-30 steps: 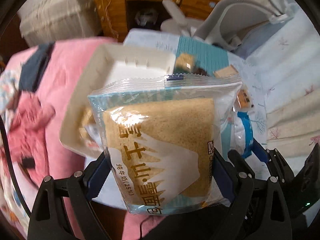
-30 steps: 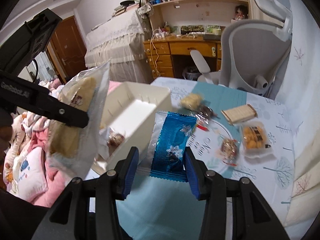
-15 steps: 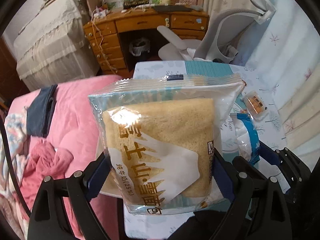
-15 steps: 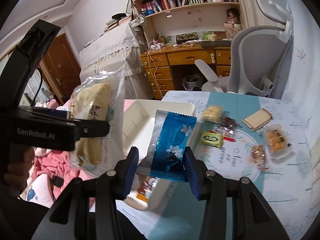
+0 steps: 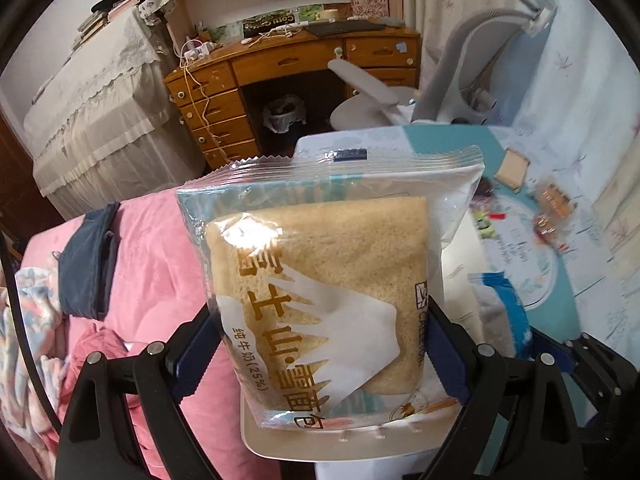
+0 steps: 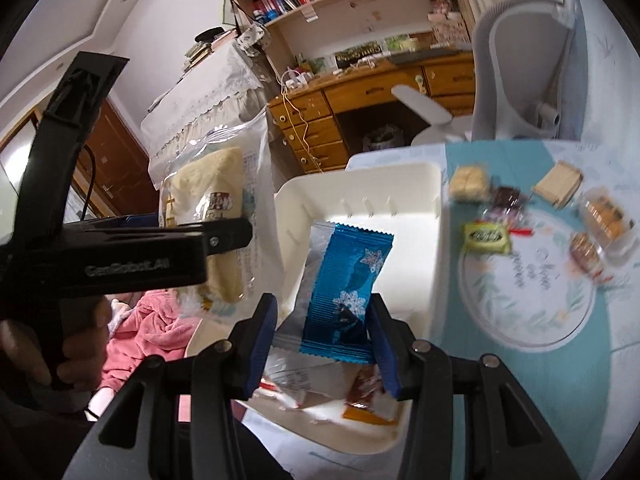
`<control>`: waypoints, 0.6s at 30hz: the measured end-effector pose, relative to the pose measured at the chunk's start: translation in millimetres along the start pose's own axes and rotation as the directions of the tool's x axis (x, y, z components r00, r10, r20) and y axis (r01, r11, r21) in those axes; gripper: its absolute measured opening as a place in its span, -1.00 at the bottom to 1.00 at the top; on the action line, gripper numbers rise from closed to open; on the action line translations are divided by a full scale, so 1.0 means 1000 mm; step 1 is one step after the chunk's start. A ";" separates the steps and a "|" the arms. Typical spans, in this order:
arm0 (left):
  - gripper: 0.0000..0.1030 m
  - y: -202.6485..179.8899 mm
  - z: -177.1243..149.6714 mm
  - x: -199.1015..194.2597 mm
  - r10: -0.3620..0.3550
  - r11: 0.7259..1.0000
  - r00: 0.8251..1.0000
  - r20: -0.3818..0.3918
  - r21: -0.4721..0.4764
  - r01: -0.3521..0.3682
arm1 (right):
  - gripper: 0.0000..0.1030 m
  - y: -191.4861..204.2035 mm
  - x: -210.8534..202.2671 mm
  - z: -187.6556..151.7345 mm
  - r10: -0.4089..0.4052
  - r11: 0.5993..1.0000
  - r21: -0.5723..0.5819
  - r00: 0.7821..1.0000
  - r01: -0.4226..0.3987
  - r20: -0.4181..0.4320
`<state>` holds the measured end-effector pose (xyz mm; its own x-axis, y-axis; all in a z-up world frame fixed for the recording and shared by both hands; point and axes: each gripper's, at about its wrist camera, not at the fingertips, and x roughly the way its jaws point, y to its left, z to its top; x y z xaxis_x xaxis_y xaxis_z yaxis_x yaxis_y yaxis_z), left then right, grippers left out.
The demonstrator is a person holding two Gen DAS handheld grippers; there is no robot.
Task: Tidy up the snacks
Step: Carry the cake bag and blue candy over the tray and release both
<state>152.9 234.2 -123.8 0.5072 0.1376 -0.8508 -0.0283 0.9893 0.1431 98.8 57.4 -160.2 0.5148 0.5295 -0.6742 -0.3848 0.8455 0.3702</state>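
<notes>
Both claws grip snacks — left claw (image 5: pixel 320 344) bread packet (image 5: pixel 320 264), right claw (image 6: pixel 324 336) blue wrapper (image 6: pixel 344 288), seemingly above the bin (image 6: pixel 400 184).

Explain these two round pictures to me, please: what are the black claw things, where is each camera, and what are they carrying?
There is no robot here. A person holds a hand-held grasping tool in each hand, and each tool has a wide-angle camera looking along its two fingers, hence the round pictures.

The left tool grips a bag of sliced bread; the other picture shows it from the side.

The right tool grips a blue snack packet above a white bin that already holds some wrappers.

Both stand over a table with a pale blue cloth. Small snacks lie loose on it, among them a green packet and a wafer.
</notes>
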 end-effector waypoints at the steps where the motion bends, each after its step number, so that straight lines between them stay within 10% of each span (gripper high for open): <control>1: 0.79 0.002 0.000 0.007 0.025 1.000 0.999 -0.022 0.008 -0.025 | -0.10 0.002 0.003 -0.002 0.001 1.000 0.010 1.000 -0.001 -0.004; 7: 0.80 0.013 -0.005 0.033 0.048 0.999 0.990 -0.129 0.001 -0.049 | -0.06 0.000 0.015 -0.010 -0.001 0.997 0.077 1.000 0.002 -0.014; 10: 0.82 0.016 -0.009 0.033 0.005 1.000 0.991 -0.133 -0.018 -0.007 | 0.52 0.001 0.019 -0.013 -0.019 0.996 0.092 0.999 0.023 -0.038; 18: 0.96 0.023 -0.012 0.018 -0.071 0.995 0.994 -0.083 -0.082 0.065 | 0.57 0.001 0.010 -0.019 -0.047 0.992 0.113 0.999 0.049 -0.022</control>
<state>150.6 260.5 -142.0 0.4345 0.0700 -0.8980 -0.0659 0.9968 0.0458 89.0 62.6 -178.7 0.5154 0.4873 -0.7049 -0.2702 0.8730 0.4060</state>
